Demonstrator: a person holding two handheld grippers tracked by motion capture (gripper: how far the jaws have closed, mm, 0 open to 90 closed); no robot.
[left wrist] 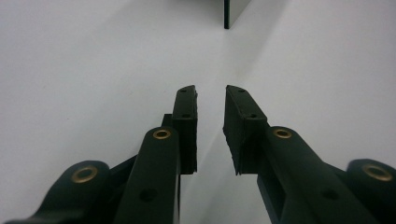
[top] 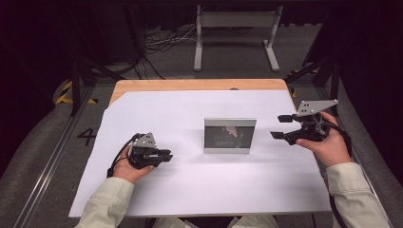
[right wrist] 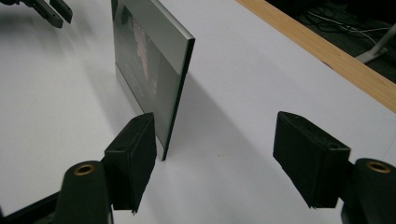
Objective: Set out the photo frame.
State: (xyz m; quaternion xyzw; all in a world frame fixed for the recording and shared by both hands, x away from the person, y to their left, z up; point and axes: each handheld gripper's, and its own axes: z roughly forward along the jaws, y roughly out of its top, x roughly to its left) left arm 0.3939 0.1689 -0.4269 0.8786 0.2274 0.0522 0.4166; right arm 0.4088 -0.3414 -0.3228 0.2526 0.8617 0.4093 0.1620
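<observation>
In the left gripper view the left tongs [left wrist: 210,100] lie low over the white sheet [left wrist: 84,70], pads a narrow gap apart with nothing between them, released; far ahead, one dark edge of the picture frame [left wrist: 227,13] cuts in at the top. The right gripper view gives more: the right tongs [right wrist: 224,163] stand wide and released, the frame's near edge [right wrist: 175,93] rising just past the left pad, apart from it, its glossy dark face and silver border turned toward that pad's side. From the high view the frame [top: 230,136] stands upright on its long lower edge in the middle of the surface [top: 190,85], face toward the person, long axis running left to right; left tongs [top: 164,156] rest on the sheet to its left, right tongs [top: 281,126] hover off its right end. Past the sheet a strip of bare wood shows, then grey floor, loose cables [top: 164,40] and a white metal stand [top: 236,33] against darkness
</observation>
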